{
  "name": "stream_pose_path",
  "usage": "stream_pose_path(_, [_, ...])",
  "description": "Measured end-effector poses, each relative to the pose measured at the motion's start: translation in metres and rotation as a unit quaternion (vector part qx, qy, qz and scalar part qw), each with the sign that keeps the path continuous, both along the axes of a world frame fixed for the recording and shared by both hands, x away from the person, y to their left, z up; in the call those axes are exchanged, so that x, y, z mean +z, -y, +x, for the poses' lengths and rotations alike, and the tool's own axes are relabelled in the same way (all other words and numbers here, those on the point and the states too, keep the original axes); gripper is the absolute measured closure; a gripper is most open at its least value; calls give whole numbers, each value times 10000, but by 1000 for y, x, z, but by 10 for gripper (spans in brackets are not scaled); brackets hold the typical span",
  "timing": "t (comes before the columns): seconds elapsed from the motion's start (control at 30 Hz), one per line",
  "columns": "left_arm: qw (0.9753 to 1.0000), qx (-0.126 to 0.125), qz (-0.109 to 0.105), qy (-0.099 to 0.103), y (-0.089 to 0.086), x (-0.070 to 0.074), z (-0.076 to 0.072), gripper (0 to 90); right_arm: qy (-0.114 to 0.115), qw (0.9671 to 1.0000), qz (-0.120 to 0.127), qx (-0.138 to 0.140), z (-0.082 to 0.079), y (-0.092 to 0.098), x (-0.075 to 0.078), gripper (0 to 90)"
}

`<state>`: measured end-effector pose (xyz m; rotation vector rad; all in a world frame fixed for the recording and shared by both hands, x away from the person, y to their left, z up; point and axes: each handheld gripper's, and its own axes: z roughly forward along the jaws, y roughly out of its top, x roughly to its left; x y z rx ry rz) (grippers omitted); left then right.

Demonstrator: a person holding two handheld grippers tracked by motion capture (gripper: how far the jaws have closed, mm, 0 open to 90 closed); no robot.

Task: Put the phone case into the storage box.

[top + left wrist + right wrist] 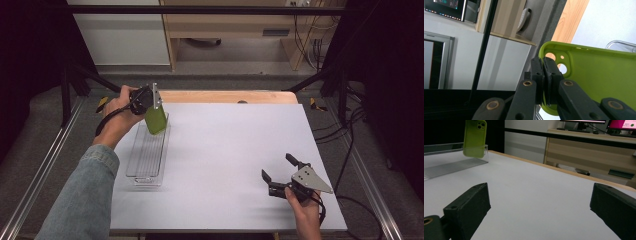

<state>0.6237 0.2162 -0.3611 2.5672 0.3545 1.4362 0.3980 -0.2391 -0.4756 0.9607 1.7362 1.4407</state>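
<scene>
In the upper left of the high view, the left gripper [150, 102] has its fingers clamped on the lime-green soft phone case [155, 120], which hangs upright above the far end of the clear ribbed plastic tray [145, 172]. The step in hand looks like carrying the case at the tray; the next move calls for a steady hold so it clears the tray's wall. The right gripper [279, 171] rests at the lower right of the grey desk [225, 150], fingers wide apart and empty.

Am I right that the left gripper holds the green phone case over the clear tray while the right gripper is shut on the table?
Not quite. The right gripper is open, not shut: the right gripper view shows its jaws wide apart with nothing between. The rest holds: the left gripper holds the green phone case over the clear tray.
</scene>
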Motion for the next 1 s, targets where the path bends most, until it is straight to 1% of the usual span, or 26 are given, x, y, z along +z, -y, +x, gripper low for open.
stream_pose_path(0.43, [10000, 14, 53, -34, 1, -3, 1, 869, -21, 10000, 7, 7, 0, 0, 0, 31])
stream_pose_path(0.6, [10000, 29, 29, -29, 1, -5, 2, 867, -25, 10000, 7, 9, 0, -1, 0, 32])
stream_pose_path(0.73, [10000, 49, -48, -33, 1, -6, 2, 857, -25, 10000, 12, 8, 0, -1, 0, 32])
stream_pose_path(0.8, [9999, 83, -98, 33, 1, -5, 1, 812, -28, 10000, 15, 7, 0, -1, 0, 31])
stream_pose_path(0.83, [9998, 108, -160, 65, 0, -5, 1, 782, -27, 10000, 14, 7, 0, -1, 0, 32])
stream_pose_path(0.93, [9992, 205, -342, 92, -1, -2, 0, 655, -28, 10000, 18, 6, 0, -1, 0, 32])
stream_pose_path(1.0, [9986, 237, -458, 103, -1, 0, -2, 592, -19, 10000, 28, 3, 0, 0, 0, 32])
